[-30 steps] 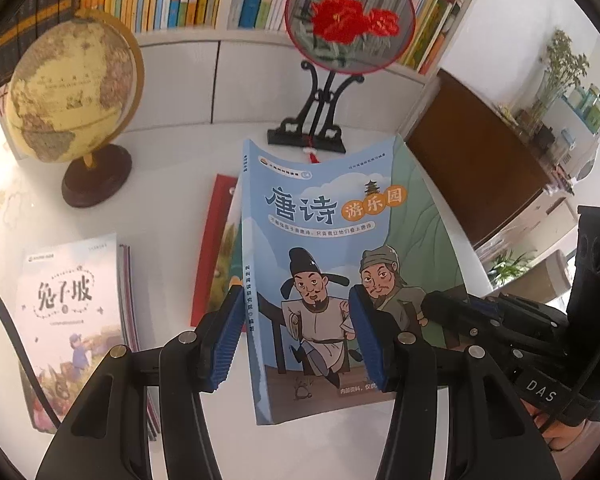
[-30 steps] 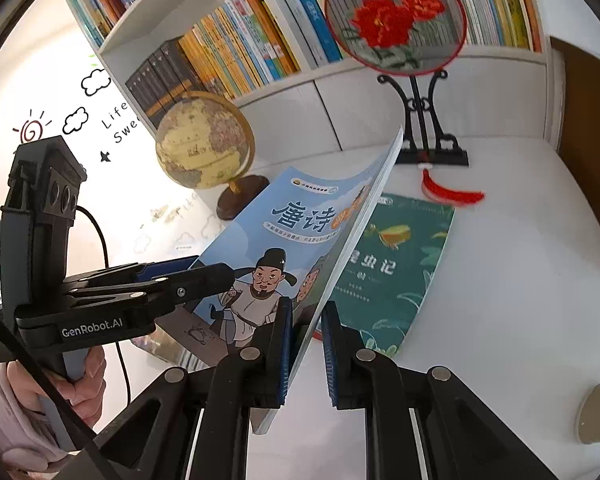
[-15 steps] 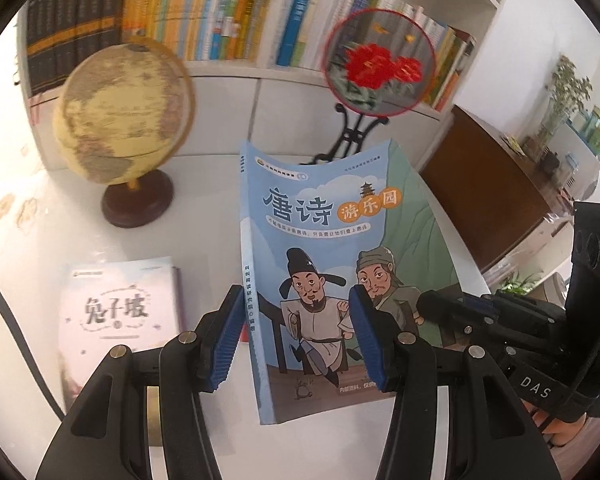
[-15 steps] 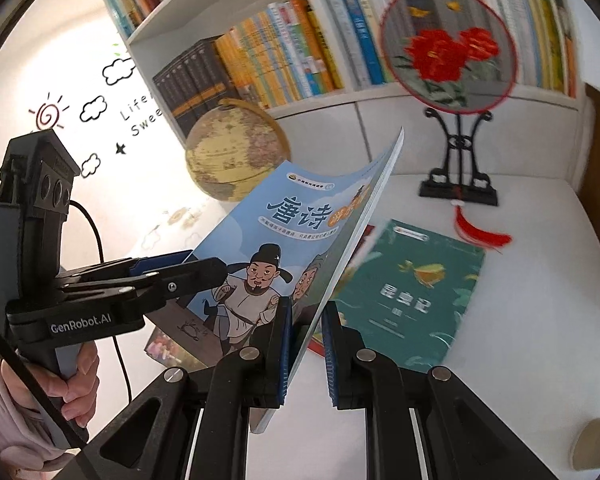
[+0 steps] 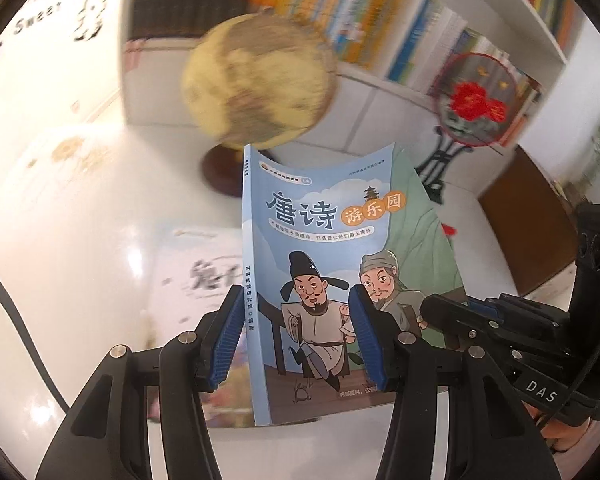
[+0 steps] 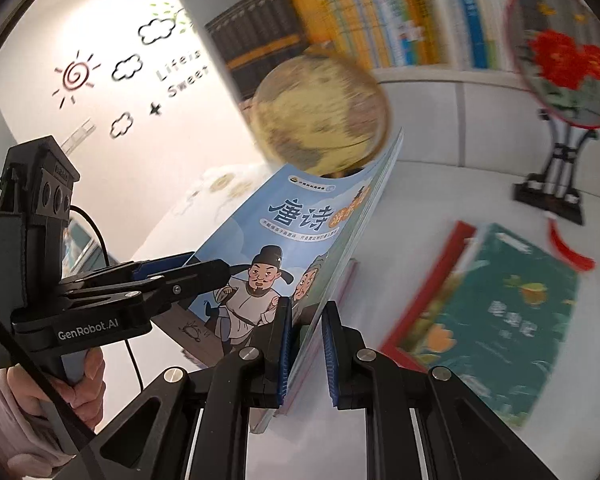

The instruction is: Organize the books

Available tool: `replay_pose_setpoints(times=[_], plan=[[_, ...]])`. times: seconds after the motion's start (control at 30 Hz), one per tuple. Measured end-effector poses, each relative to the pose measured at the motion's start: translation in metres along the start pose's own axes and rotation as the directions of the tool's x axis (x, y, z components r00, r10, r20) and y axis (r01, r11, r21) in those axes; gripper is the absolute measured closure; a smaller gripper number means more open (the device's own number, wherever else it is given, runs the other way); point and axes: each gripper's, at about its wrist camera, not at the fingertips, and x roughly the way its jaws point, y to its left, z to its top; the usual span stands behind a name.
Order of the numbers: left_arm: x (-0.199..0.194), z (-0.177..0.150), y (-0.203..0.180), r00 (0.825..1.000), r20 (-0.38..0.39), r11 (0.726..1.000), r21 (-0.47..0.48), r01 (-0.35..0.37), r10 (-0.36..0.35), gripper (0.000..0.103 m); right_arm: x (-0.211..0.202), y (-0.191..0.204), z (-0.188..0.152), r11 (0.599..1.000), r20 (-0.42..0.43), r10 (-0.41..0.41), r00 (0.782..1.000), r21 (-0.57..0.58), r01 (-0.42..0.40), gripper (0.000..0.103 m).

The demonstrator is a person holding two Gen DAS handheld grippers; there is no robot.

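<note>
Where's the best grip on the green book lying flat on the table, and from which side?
Probably the green book's near right corner, coming in low from the right. It lies flat on the red book, which shows along its left edge, so the right side is clear. Whether there's a gap beneath can't be told.

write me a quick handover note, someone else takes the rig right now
Right gripper: shut on the blue book at its page edge, book lifted off the table.
Left gripper: jaws astride the blue book's spine side; grip not clear.
On the table: green book over a red one, white book left of the blue one.
Done: blue book picked up. Left: place it, then the others.
</note>
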Motion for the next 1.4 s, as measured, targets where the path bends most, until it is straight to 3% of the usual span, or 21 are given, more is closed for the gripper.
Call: replay_pose_setpoints(times=[0.2, 0.43, 0.73, 0.83, 0.93, 1.07, 1.23, 1.4], plan=[[0.008, -0.014, 0.044, 0.999, -0.044, 0.998, -0.058, -0.016, 0.014, 0.054, 0.045, 0.03, -0.004, 0.999, -0.075, 0.033, 0.997, -0.014, -0.034, 0.088], [0.027, -0.025, 0.071, 0.995, -0.096, 0.997, -0.078, -0.023, 0.015, 0.054, 0.08, 0.037, -0.016, 0.999, -0.14, 0.049, 0.989, 0.03, -0.045, 0.088], [0.046, -0.041, 0.09, 0.989, -0.15, 0.995, -0.093, -0.029, 0.015, 0.054, 0.107, 0.028, -0.032, 0.997, -0.212, 0.013, 0.977, 0.08, 0.004, 0.087], [0.048, -0.044, 0.09, 0.988, -0.151, 0.993, -0.113, 0.022, -0.039, 0.054, 0.115, 0.018, -0.038, 0.991, -0.246, 0.02, 0.969, 0.133, 0.013, 0.087], [0.057, -0.043, 0.078, 0.985, -0.173, 0.998, -0.059, -0.004, -0.006, 0.054, 0.12, 0.013, -0.045, 0.981, -0.259, 0.059, 0.964, 0.195, -0.007, 0.087], [0.061, -0.049, 0.074, 0.98, -0.193, 0.997, -0.067, 0.028, -0.041, 0.052, 0.122, 0.011, -0.05, 0.98, -0.275, 0.01, 0.961, 0.194, 0.045, 0.084], [0.06, -0.052, 0.075, 0.982, -0.186, 0.998, -0.056, 0.011, -0.021, 0.052, 0.121, 0.007, -0.051, 0.976, -0.292, 0.007, 0.956, 0.212, 0.057, 0.084], [0.064, -0.055, 0.065, 0.982, -0.185, 0.998, 0.048, -0.03, 0.038, 0.052, 0.118, 0.0, -0.054, 0.961, -0.291, 0.037, 0.956, 0.273, 0.046, 0.08]])
